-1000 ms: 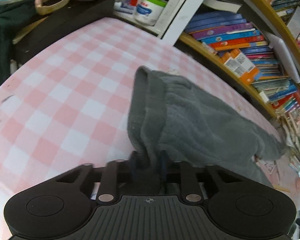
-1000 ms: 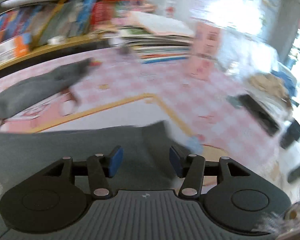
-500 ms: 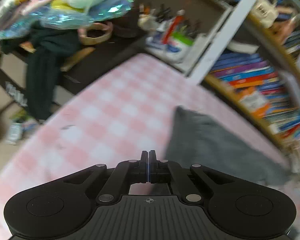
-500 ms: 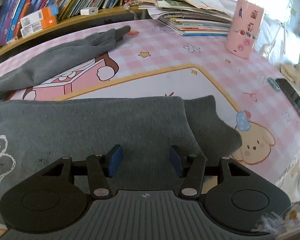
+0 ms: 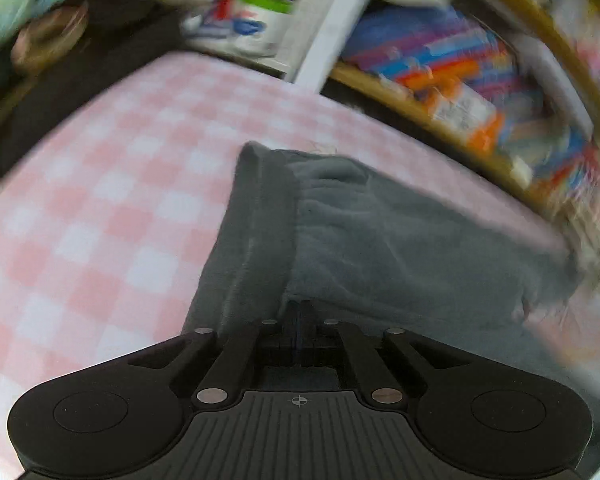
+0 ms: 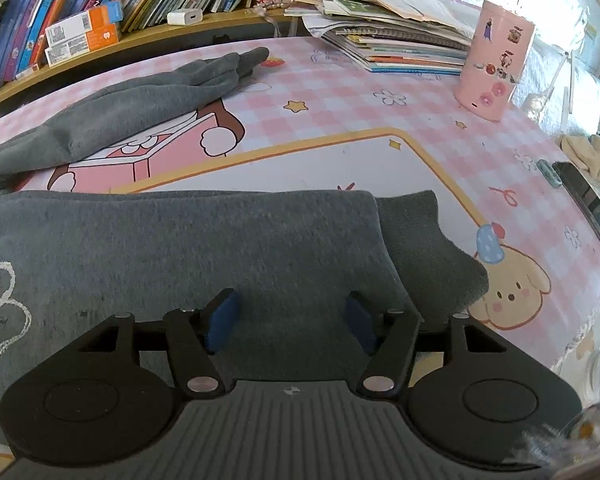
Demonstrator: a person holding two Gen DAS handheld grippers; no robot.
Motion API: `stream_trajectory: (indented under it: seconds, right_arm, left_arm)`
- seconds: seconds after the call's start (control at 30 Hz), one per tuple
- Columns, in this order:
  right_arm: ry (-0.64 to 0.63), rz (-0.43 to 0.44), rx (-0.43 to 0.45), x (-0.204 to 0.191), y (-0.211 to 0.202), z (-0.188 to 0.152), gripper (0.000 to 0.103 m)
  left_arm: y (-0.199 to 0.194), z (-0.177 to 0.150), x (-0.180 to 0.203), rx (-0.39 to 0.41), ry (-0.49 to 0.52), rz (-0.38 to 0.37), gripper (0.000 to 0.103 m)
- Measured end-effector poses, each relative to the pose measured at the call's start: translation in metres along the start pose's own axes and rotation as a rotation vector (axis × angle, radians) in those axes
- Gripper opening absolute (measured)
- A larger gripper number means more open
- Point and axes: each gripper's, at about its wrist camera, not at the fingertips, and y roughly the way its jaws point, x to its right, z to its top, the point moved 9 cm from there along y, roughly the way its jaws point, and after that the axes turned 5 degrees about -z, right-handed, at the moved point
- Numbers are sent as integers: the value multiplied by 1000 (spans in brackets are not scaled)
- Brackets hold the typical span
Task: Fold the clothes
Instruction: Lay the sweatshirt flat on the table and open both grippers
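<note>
A grey fleece garment (image 5: 380, 240) lies on the pink checked table (image 5: 100, 184); the left wrist view is blurred. My left gripper (image 5: 299, 316) is shut, its tips together over the garment's near edge; I cannot tell if cloth is pinched between them. In the right wrist view the folded grey body with a white print (image 6: 180, 248) lies in front, and a grey sleeve (image 6: 140, 100) stretches toward the back left. My right gripper (image 6: 290, 320) is open and empty just above the folded cloth.
A bookshelf (image 6: 100, 12) runs along the table's far side. A stack of books (image 6: 392, 40) and a pink cup (image 6: 496, 60) stand at the back right. A phone (image 6: 588, 204) lies at the right edge. Tubs and pens (image 5: 256, 20) sit past the left corner.
My left gripper let go of the garment's edge, lifted away shut, and has now come back down over the garment. My right gripper stays open and has steadied over the folded body.
</note>
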Motion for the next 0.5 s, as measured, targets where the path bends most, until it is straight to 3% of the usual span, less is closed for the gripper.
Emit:
stream_trajectory:
  seconds: [0.13, 0.2, 0.37, 0.5]
  right_arm:
    - [5, 1, -2, 1, -1, -3, 63]
    - [7, 2, -3, 1, -2, -4, 64]
    - [16, 5, -6, 2, -3, -6, 64]
    - [21, 3, -5, 3, -4, -8, 64]
  left_arm:
    - [-31, 13, 14, 114, 108, -20, 4]
    - [-35, 21, 13, 135, 134, 2, 5]
    - [-9, 26, 1, 35, 185, 111, 17]
    - [-5, 28, 3, 51, 202, 119, 30]
